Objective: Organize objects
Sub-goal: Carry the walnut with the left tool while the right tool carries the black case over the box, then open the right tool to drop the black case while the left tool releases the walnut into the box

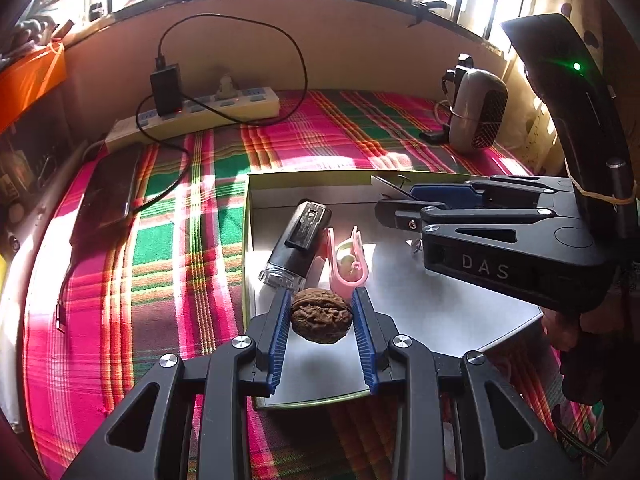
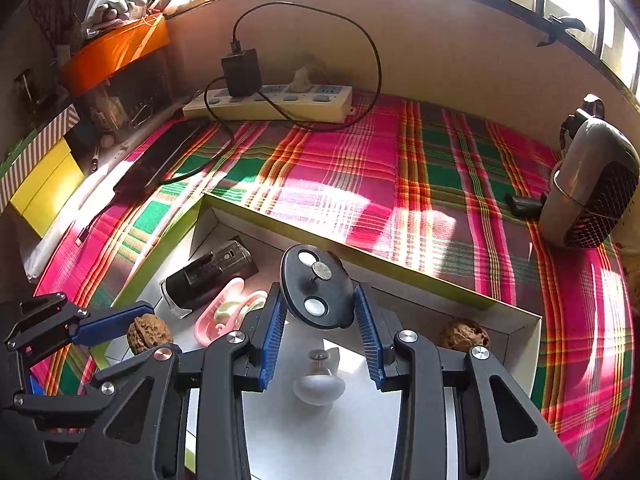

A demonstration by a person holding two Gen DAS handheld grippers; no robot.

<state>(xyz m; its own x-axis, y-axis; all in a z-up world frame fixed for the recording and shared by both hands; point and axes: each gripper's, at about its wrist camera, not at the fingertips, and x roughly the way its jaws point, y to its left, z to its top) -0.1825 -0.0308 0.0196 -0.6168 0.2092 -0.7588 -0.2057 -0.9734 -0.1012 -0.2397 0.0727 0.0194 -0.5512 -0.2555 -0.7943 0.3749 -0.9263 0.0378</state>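
Left wrist view: the left claw (image 1: pixel 322 316) clamps a walnut (image 1: pixel 321 315) at its widest ridge, hard, light, round and apt to roll, tilted down over the box (image 1: pixel 245 216).

Right wrist view: the right claw (image 2: pixel 320 312) pinches a rigid black disc (image 2: pixel 318 292) by its edges, angled down above the box's near floor.

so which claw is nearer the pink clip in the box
Left. The left claw, holding a walnut, sits just in front of the pink clip; the right claw is off to its right.

Second walnut (image 2: pixel 464 334) half hidden behind hand-held gripper.
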